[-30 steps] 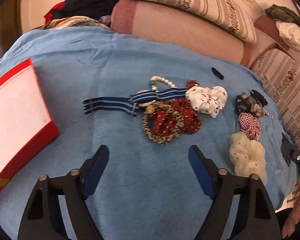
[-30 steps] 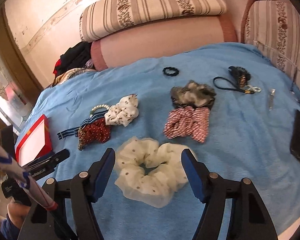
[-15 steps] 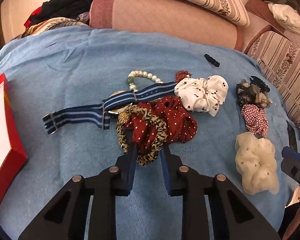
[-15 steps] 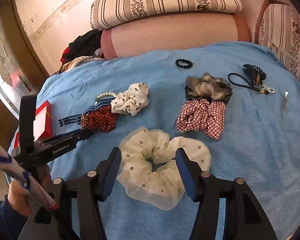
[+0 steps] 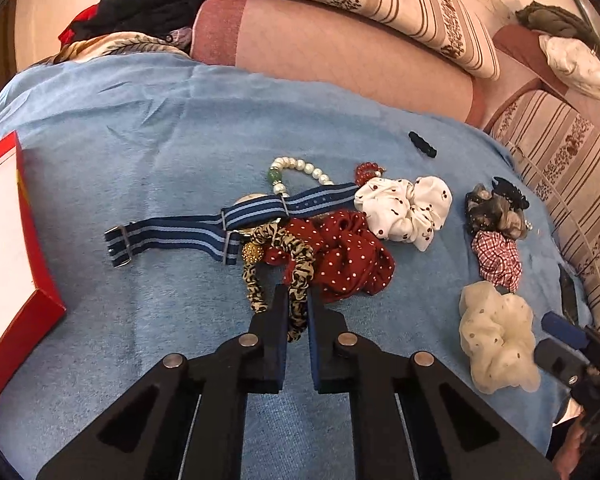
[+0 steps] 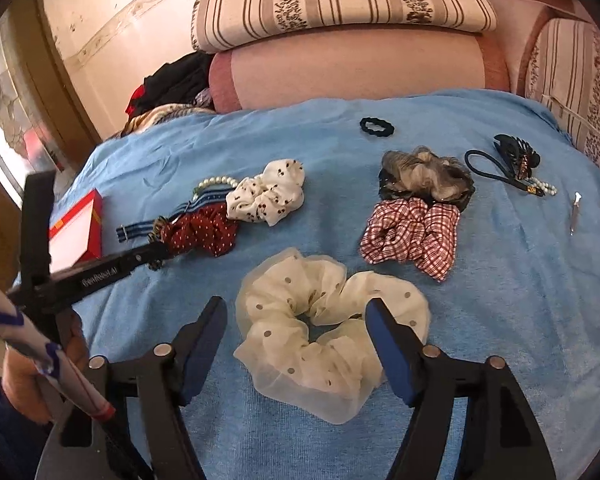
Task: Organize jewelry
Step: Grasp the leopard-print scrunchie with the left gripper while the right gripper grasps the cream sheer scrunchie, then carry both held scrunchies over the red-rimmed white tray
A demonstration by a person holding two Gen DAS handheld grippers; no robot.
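My left gripper (image 5: 298, 300) is shut on the near loop of a leopard-print scrunchie (image 5: 296, 256), which lies against a red dotted scrunchie (image 5: 348, 256) and a blue striped strap (image 5: 188, 232). A pearl bracelet (image 5: 300, 170) and a white cherry-print scrunchie (image 5: 408, 208) lie just beyond. My right gripper (image 6: 296, 328) is open, its fingers on either side of a cream dotted scrunchie (image 6: 328, 336) on the blue blanket. The left gripper also shows in the right wrist view (image 6: 156, 252), at the red scrunchie (image 6: 200, 230).
A red-and-white box (image 5: 16, 248) lies at the left. A red checked scrunchie (image 6: 412, 232), a grey scrunchie (image 6: 424, 172), a black hair tie (image 6: 376, 126) and a black claw clip (image 6: 516, 154) lie further right. Striped cushions (image 6: 340, 12) border the back and right.
My left gripper moved forward to the pile and closed on the leopard-print scrunchie. My right gripper moved closer to the cream scrunchie and stayed open.
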